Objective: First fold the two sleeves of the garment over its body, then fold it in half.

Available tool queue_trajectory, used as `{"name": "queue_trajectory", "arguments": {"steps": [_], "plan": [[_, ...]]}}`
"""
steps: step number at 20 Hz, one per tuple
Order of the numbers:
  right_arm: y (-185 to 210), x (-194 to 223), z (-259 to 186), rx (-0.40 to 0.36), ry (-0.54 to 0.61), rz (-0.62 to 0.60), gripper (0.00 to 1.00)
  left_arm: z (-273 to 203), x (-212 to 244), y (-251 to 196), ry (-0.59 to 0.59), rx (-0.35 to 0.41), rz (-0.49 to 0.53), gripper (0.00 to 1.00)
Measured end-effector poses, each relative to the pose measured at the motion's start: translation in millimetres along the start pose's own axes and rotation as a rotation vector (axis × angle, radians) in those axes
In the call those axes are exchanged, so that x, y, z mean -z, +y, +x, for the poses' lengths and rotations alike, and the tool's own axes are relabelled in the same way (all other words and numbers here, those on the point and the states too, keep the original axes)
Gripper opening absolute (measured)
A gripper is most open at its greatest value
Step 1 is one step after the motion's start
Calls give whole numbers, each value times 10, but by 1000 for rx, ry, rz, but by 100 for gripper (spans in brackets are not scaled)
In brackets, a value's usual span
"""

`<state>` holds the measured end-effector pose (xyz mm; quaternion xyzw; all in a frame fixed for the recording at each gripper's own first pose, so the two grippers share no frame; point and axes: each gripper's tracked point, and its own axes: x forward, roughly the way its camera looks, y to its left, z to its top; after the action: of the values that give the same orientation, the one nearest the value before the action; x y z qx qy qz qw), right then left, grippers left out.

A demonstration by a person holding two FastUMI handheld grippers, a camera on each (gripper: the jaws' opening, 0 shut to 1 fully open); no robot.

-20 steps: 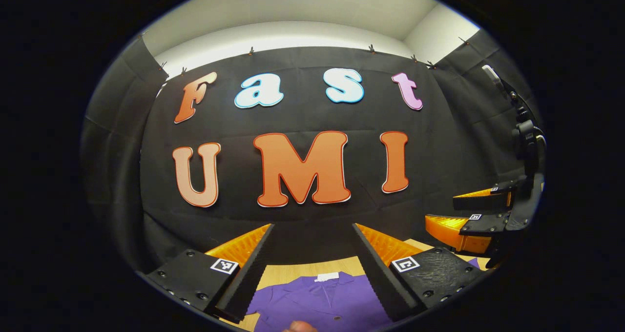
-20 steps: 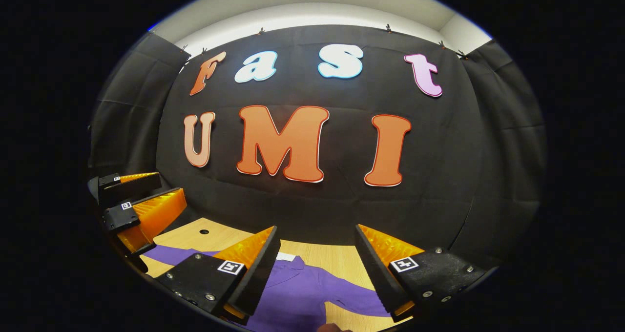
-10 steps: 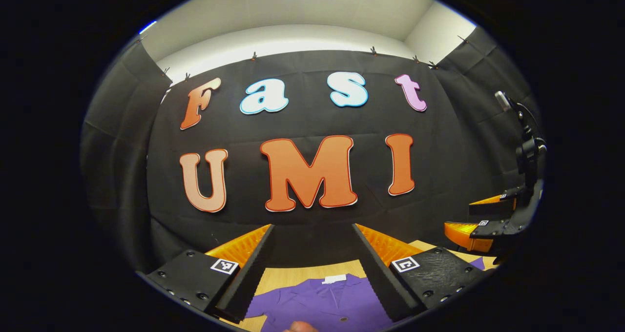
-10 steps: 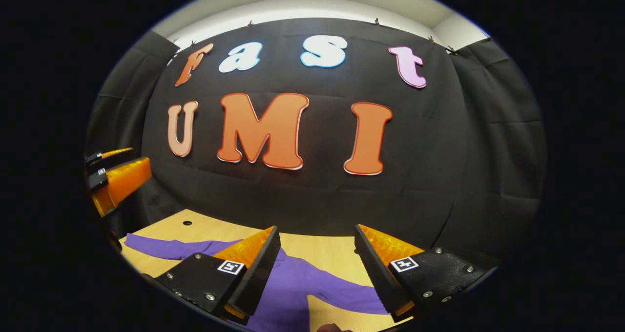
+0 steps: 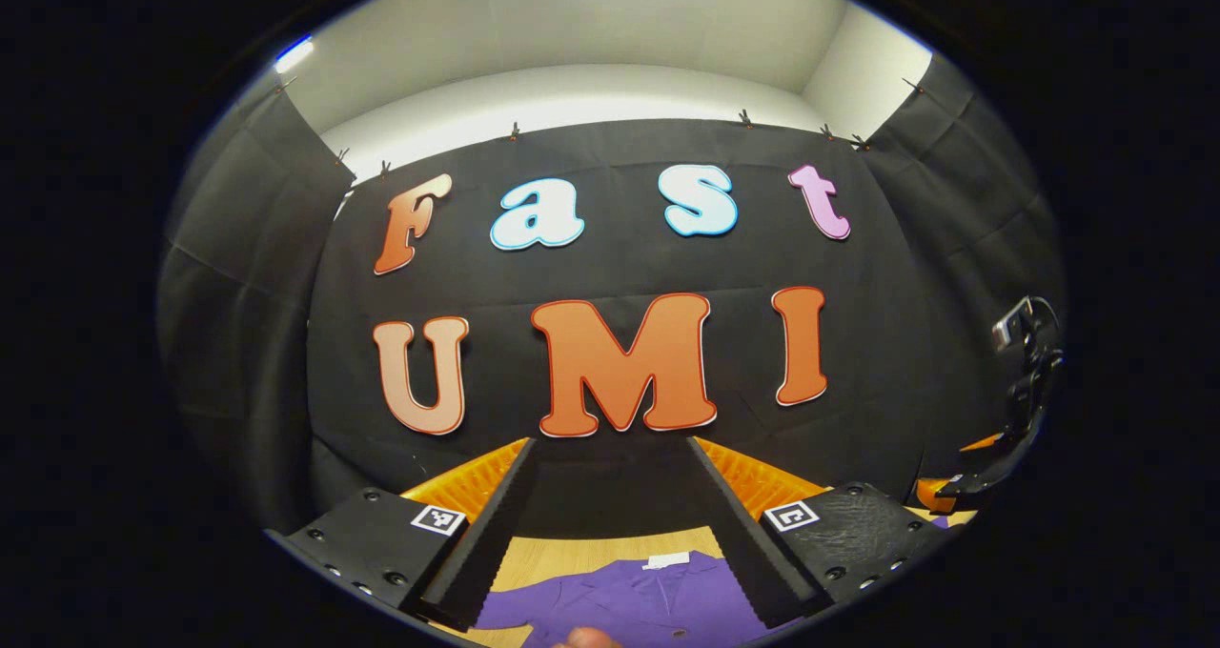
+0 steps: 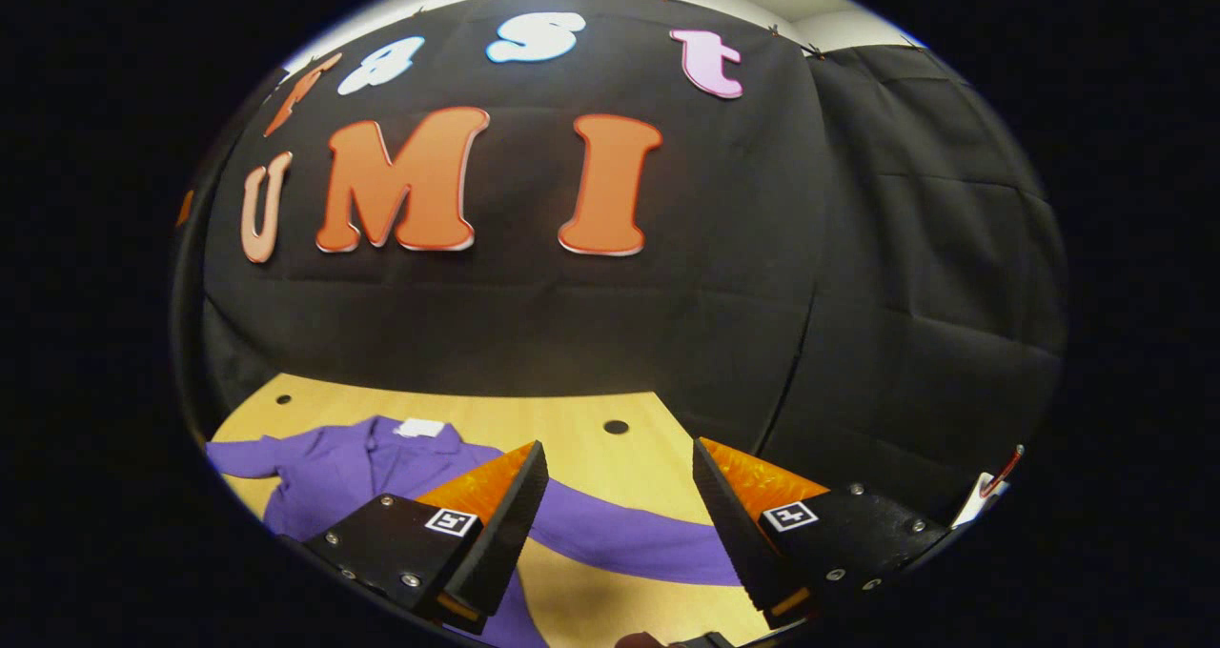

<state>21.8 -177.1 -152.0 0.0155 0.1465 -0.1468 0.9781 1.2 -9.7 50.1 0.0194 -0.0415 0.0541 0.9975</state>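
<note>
Wooden bench (image 6: 591,410) under black booth wall | purple shirt (image 6: 381,462) flat, both sleeves spread | left claw (image 5: 610,515) wide open, empty | right claw (image 6: 615,524) wide open, empty, above right sleeve (image 6: 620,534) | risk: shallow pinch drags shirt askew

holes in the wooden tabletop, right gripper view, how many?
2: one small dark hole near the table's far left edge, one farther right, beyond the purple shirt's outstretched sleeve. The shirt may hide others.

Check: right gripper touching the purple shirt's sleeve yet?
Apart. In the right gripper view, the open right gripper hovers above the sleeve, which lies flat on the table.
</note>
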Motion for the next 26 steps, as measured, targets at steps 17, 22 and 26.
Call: {"name": "queue_trajectory", "arguments": {"steps": [17, 22, 26], "plan": [[-1147, 1670, 707, 106, 559, 217, 94, 3, 334, 14, 108, -86, 86, 98], [-1300, 2050, 837, 91, 753, 291, 94, -55, 439, 15, 155, -128, 109, 100], [-1322, 2347, 870, 52, 910, 344, 94, -97, 546, -43, 189, -160, 142, 98]]}}
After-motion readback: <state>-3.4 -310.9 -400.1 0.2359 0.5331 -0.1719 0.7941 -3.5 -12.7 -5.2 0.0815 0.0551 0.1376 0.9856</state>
